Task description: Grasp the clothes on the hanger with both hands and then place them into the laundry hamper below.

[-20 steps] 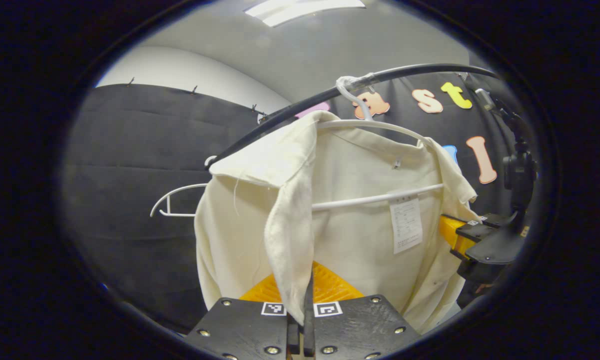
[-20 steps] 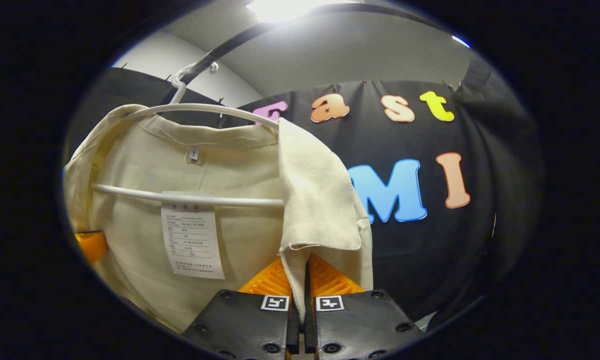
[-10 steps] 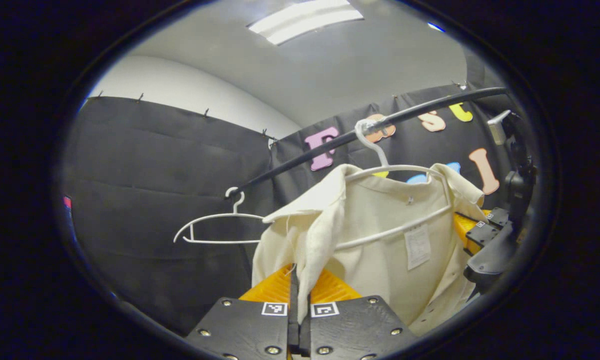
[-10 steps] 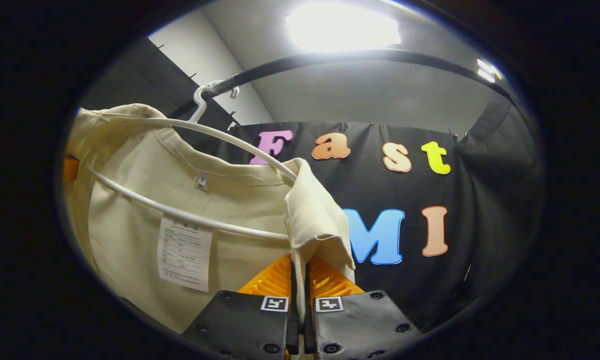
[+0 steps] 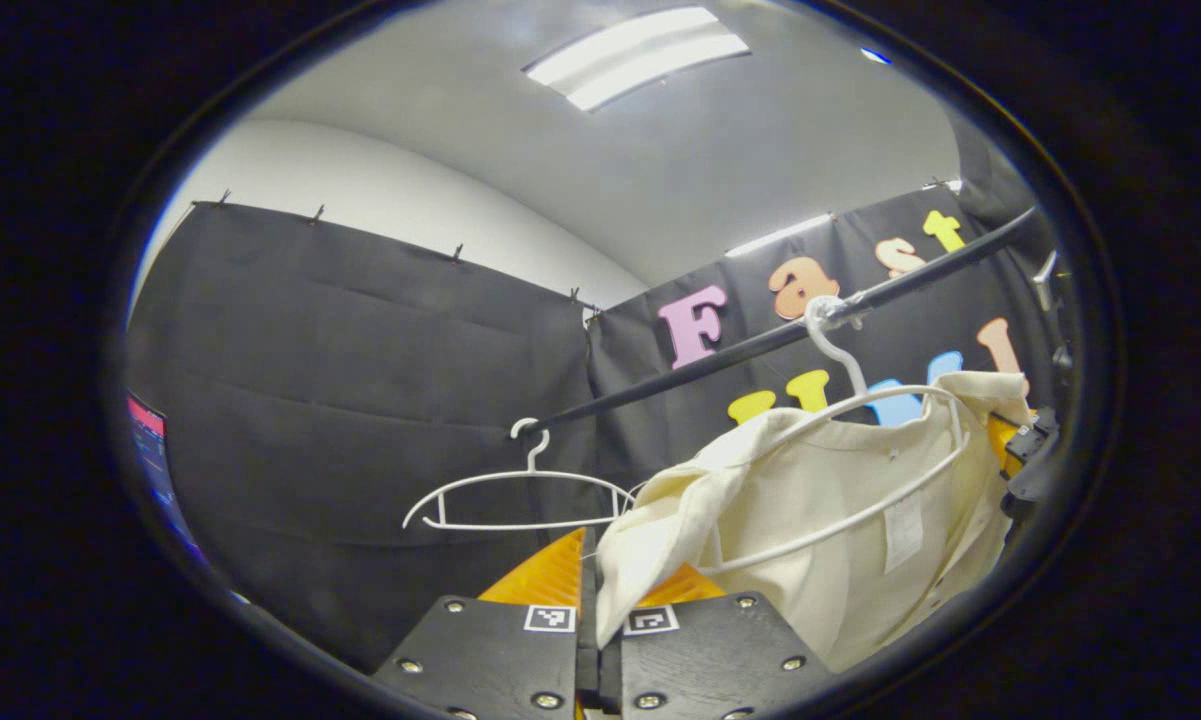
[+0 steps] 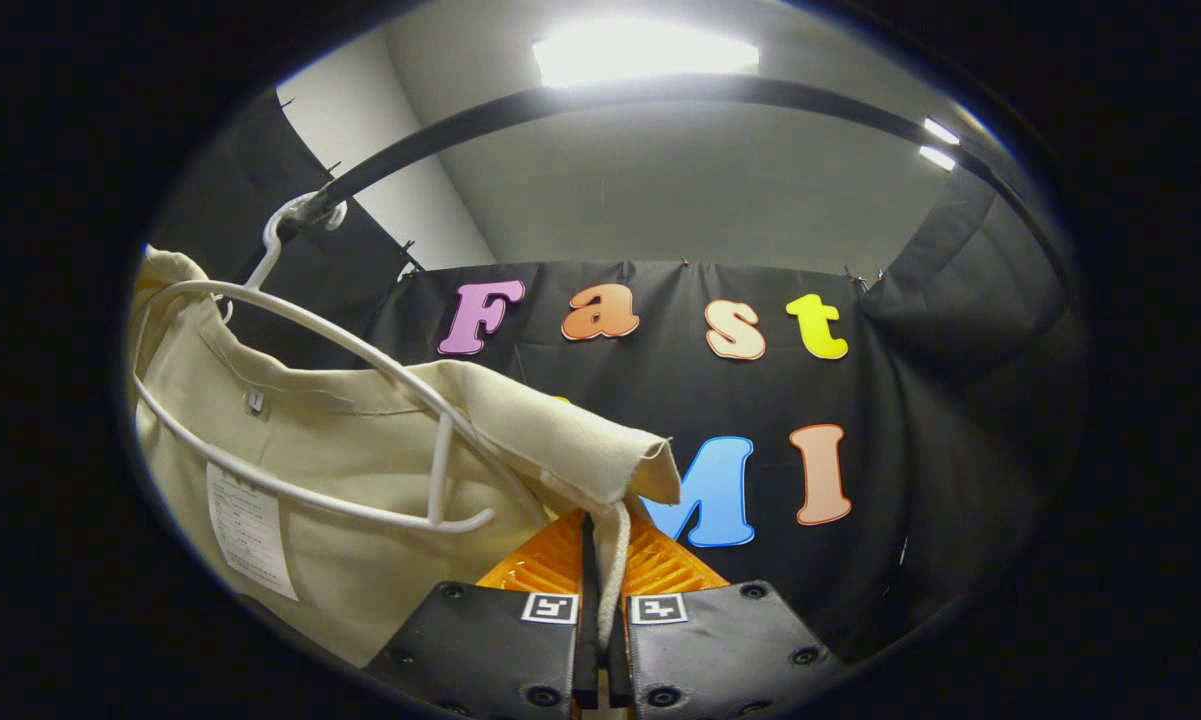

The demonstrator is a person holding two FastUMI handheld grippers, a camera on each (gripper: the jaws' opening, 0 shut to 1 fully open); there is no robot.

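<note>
On the black rail (image 5: 760, 345), left to right: a bare white hanger (image 5: 520, 495), then the cream shirt (image 5: 840, 540) on its hanger (image 6: 360, 440). The left gripper (image 5: 600, 600) and right gripper (image 6: 605, 570) each pinch a shoulder. Risk: the fabric snagging on a hanger end and dragging it off the rail.

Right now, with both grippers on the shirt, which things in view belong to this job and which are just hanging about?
Part of the job:
- cream cloth shirt, pinched at each side
- white wire hanger under the shirt, hooked on the black rail
- left gripper
- right gripper

Just there:
- empty white hanger farther along the rail
- ceiling light panel
</note>
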